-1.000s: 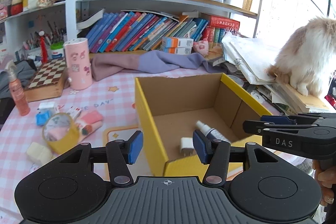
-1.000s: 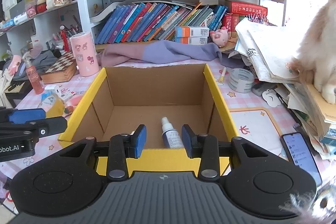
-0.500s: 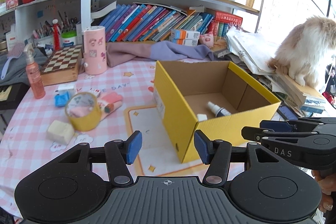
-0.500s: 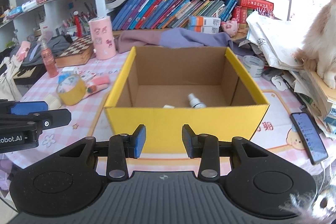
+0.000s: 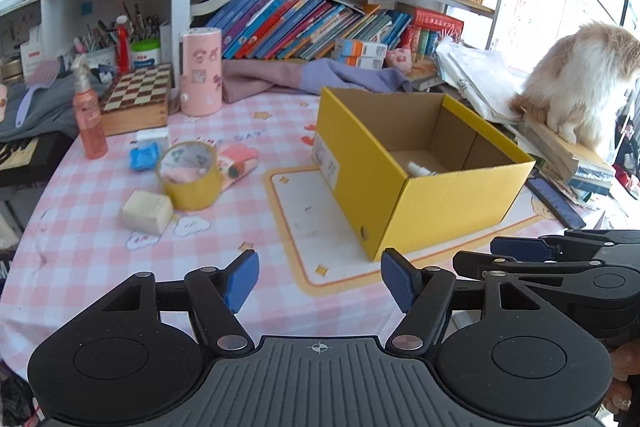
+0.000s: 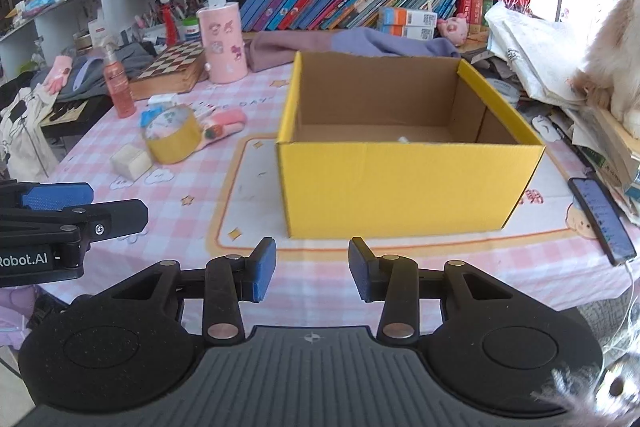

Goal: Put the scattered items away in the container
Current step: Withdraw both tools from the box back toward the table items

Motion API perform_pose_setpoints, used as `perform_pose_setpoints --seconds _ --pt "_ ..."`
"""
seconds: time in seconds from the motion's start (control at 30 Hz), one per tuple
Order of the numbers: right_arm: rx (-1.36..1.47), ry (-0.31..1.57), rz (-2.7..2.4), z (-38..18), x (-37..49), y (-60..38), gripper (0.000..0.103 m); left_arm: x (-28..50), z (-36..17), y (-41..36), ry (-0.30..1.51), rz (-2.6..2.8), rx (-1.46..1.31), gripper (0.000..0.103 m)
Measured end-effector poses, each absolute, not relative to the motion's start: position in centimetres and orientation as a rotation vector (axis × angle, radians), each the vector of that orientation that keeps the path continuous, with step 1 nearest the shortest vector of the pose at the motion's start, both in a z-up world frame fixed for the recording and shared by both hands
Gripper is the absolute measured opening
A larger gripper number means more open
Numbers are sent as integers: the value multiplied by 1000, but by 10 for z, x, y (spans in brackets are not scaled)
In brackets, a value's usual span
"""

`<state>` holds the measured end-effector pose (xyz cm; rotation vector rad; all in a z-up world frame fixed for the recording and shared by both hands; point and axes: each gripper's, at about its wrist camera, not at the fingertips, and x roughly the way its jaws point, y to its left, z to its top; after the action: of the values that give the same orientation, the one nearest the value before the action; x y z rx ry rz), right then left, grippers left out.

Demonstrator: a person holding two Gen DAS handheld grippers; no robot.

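Now both tools hang empty over the near table edge: the left gripper has just been opening, jaws wide, nothing between them; the right gripper stands narrowly parted, also bare. Loose items lie left of the yellow box. Probably best to take the tape roll first, straddling its wall squarely.

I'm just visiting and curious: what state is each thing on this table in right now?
Yellow box: open, upright, small bottle lying inside.
Tape roll: on its side, out on the table.
Cream block: on the table, untouched.
Pink spray bottle: upright.
Left tool: jaws just widened, empty.
Right tool: open, narrower, empty.
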<state>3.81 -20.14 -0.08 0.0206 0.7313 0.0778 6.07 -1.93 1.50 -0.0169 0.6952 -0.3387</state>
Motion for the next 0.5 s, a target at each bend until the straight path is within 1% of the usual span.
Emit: perform_pose_setpoints --seconds 0.1,0.5 --pt "25 748 87 -5 33 -190 39 56 12 -10 708 -333 -17 72" --pt "11 788 138 -15 21 -147 40 39 1 31 747 -287 -35 73"
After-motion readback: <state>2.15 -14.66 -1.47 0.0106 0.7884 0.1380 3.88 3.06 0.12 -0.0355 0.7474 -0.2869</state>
